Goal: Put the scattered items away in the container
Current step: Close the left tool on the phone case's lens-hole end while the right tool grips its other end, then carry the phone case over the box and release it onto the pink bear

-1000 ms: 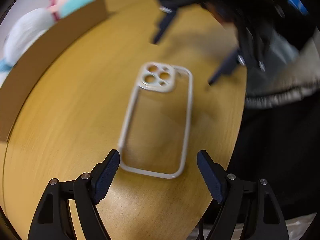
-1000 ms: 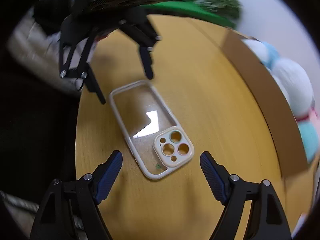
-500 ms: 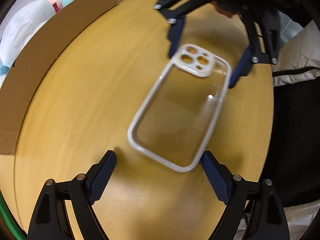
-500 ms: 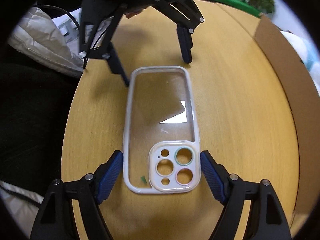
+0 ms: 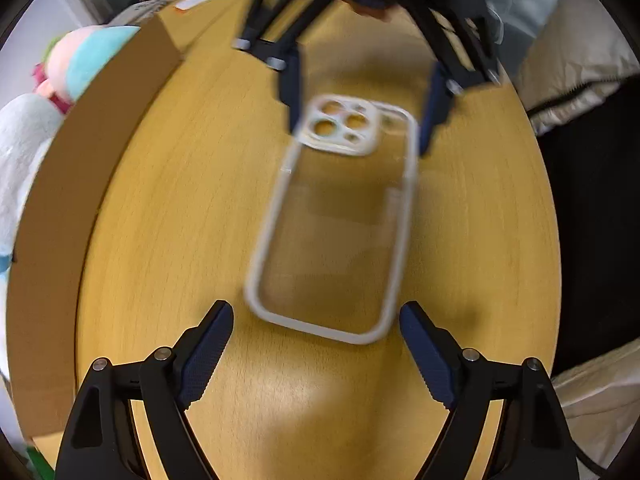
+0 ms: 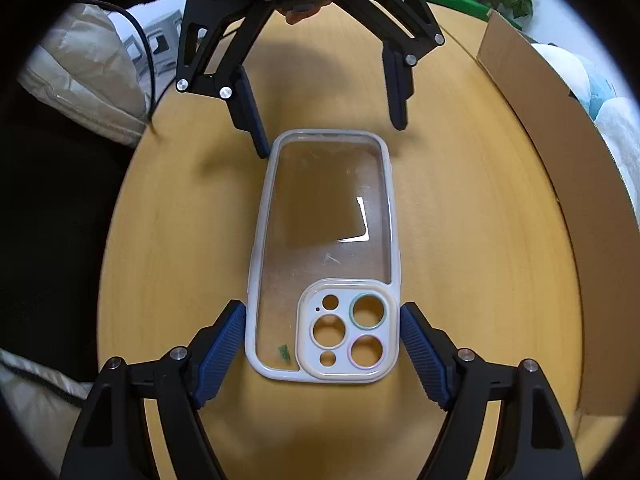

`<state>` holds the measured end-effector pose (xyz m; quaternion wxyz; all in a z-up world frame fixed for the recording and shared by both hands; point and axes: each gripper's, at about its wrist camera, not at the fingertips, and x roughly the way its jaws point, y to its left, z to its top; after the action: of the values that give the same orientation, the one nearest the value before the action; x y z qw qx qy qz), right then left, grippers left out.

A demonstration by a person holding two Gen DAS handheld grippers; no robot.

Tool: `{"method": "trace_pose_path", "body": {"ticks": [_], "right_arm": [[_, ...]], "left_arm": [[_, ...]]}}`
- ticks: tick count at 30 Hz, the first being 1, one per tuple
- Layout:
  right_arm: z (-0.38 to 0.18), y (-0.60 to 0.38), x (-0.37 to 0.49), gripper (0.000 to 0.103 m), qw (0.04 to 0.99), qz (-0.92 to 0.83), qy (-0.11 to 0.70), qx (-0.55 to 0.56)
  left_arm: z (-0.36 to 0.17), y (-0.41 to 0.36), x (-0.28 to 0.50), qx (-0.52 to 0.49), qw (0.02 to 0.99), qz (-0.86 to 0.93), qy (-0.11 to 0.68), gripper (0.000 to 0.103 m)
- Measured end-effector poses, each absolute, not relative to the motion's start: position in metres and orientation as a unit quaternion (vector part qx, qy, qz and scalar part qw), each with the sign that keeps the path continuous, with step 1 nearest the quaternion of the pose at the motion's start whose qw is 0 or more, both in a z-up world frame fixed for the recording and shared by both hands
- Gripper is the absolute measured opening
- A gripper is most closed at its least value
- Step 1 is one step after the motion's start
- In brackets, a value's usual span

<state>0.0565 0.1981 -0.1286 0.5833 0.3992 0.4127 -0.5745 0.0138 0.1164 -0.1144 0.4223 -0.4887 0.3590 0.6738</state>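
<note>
Both grippers have been closing in from opposite ends on the clear, white-rimmed plastic phone case [image 6: 324, 256] lying on the round wooden table [image 6: 460, 240]. The right gripper [image 6: 322, 344] is straddling the camera end, its jaws released and not yet pressing. The left gripper [image 5: 316, 344], jaws released too, is lining up at the plain end, seemingly for a two-handed lift toward the brown cardboard box [image 6: 560, 168].

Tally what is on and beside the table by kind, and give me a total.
Phone case: 1
Cardboard box: 1
Hand-held gripper: 2, the left hand-held gripper and the right hand-held gripper
Plush toys: a pile behind the box wall, cannot count them apart
Total, plush toys left out: 4
</note>
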Motion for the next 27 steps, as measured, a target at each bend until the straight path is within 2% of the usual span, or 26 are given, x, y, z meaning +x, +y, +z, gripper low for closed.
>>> {"method": "trace_pose_path", "body": {"ticks": [5,7,13,17,23,27], "right_arm": [[-0.125,0.197,0.041,0.078,0.598,-0.558,0.418,0.396],[-0.123,0.196,0.036,0.078,0.603,-0.550,0.422,0.395],[-0.107,0.196,0.018,0.078,0.609,-0.546,0.428,0.385],[-0.075,0.199,-0.004,0.078,0.600,-0.567,0.439,0.354],[0.000,0.188,-0.069,0.078,0.569,-0.598,0.486,0.289],[0.043,0.156,-0.125,0.078,0.546,-0.609,0.514,0.260]], "left_arm": [[-0.117,0.118,-0.008,-0.490,0.445,0.668,0.341,0.089],[-0.117,0.120,-0.017,-0.489,0.453,0.665,0.337,0.082],[-0.102,0.116,-0.047,-0.478,0.450,0.671,0.344,0.082],[-0.065,0.107,-0.074,-0.442,0.436,0.696,0.361,0.082],[0.014,0.089,-0.151,-0.381,0.376,0.725,0.434,0.082],[0.066,0.038,-0.200,-0.365,0.354,0.730,0.456,0.082]]}}
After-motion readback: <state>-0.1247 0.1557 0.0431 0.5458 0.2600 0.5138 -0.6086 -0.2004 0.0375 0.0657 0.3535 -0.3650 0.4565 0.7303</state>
